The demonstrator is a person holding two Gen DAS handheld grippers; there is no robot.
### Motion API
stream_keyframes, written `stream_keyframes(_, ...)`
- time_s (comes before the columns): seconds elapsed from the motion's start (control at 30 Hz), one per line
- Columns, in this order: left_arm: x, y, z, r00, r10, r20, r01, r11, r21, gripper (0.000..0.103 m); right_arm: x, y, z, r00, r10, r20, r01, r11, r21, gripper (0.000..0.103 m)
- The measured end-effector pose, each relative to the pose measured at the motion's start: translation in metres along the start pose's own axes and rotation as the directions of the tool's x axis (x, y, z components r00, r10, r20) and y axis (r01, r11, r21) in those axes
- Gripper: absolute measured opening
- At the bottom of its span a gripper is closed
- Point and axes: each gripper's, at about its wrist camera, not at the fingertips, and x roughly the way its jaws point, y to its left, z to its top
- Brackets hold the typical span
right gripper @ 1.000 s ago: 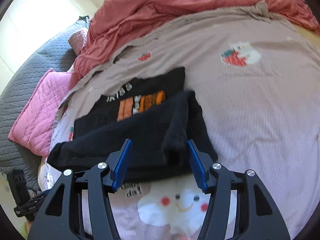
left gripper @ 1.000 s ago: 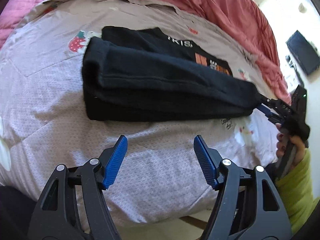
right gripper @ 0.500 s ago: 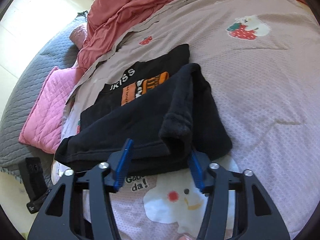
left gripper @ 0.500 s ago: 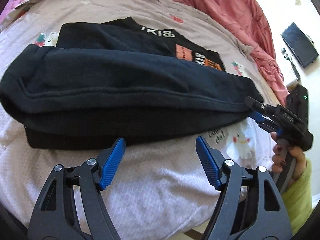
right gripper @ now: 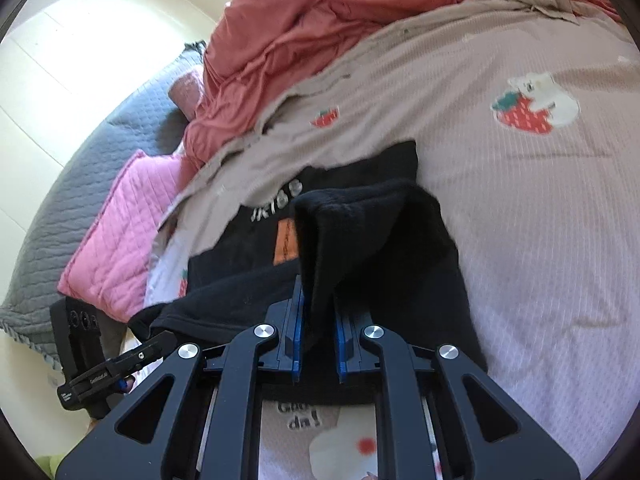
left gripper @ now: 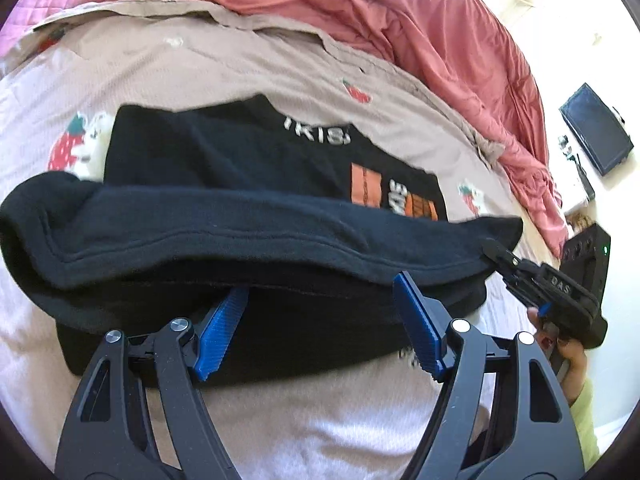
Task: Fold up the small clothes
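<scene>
Strawberry-print bedding [left gripper: 240,64] carries the black garment [left gripper: 256,216]. My left gripper [left gripper: 320,320], jaws apart, has slid in to the garment's near hem. At its right corner my right gripper [right gripper: 316,340] is closing, now pinching the fold (half a second ago it merely straddled it), so lifting can begin.

1. My bed [right gripper: 520,208] wears a beige-pink cover with strawberry prints.
2. A black garment [left gripper: 240,248] lies on it at centre, partly folded.
3. A rumpled red blanket [left gripper: 400,32] lies toward twelve o'clock.
4. In my right view, a pink quilted cushion [right gripper: 120,216] lies at nine o'clock.
</scene>
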Motion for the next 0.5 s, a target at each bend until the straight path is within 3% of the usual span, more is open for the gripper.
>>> stream_keyframes(0.23, 0.001, 0.013, 0.038, 0.996, 0.062, 0.061, -0.060, 0.998, -0.022, 0.066, 0.008, -0.003, 0.027, 0.998, 0.002, 0.060, 0.001, 0.999, -0.045, 0.016)
stream_keyframes(0.37, 0.004, 0.030, 0.062, 0.990, 0.121, 0.076, -0.116, 0.991, -0.065, 0.066, 0.019, -0.003, 0.036, 0.997, -0.040, 0.073, 0.046, 0.995, -0.085, 0.041)
stream_keyframes(0.5, -0.008, 0.034, 0.067, 0.988, 0.108, 0.109, -0.098, 0.991, -0.087, 0.068, 0.017, -0.009, 0.039, 0.995, -0.047, 0.091, 0.052, 0.997, -0.055, 0.054)
